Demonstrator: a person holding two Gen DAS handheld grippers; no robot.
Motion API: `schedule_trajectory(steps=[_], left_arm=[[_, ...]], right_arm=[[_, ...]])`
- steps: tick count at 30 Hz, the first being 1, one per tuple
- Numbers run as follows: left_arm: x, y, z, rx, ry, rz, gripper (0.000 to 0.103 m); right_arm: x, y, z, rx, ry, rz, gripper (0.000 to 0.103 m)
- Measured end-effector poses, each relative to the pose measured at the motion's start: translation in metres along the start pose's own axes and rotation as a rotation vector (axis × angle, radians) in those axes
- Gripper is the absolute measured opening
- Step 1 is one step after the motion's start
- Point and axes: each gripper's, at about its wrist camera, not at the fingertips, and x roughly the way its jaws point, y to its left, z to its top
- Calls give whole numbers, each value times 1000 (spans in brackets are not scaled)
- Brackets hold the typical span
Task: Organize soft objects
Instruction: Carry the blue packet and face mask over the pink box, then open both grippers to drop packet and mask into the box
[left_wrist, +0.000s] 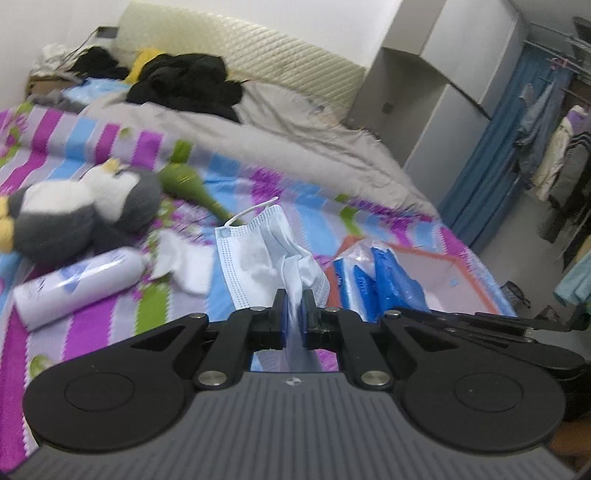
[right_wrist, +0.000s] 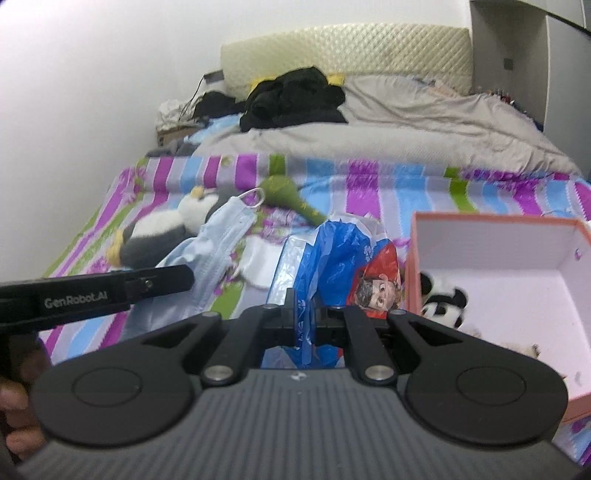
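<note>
At the lower centre of the left wrist view, a pleated pale-blue face mask (left_wrist: 258, 254) is pinched in the nearly closed jaws of the left gripper (left_wrist: 294, 308), its white ear loop raised. A crinkled blue plastic bag (right_wrist: 332, 266) is clamped in the narrowly closed right gripper (right_wrist: 303, 310), just left of the orange-rimmed cardboard box (right_wrist: 491, 221). A fluffy grey-and-white plush penguin (left_wrist: 85, 210) and a smooth white cylindrical bottle (left_wrist: 77, 284) are seen at left on the striped bedsheet (left_wrist: 369, 218).

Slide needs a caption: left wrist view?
Left claw shut on a blue face mask, lifted over the striped bedspread.
</note>
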Motion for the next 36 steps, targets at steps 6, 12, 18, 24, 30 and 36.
schedule_trajectory(steps=[6,12,18,24,30,36], left_arm=[[14,-45,25,37,-19,-59,8],[43,-85,35,53,-5,-109,9],[88,-123,31,69,59,-153,9],[150,-162,20,94,156,-183,9],[211,-196,10,129,260,-212,9],[256,-208,-1,133,344,-213,9]], right_arm=[[-16,-32,20,14,-40,-24,9],[-21,-71,29,41,-61,-70,9],[-10,-120,21,95,-32,-126,9],[5,-174,7,173,25,-188,9],[26,-221,-5,224,87,-238,9],[50,-254,-19,262,150,-262,10]])
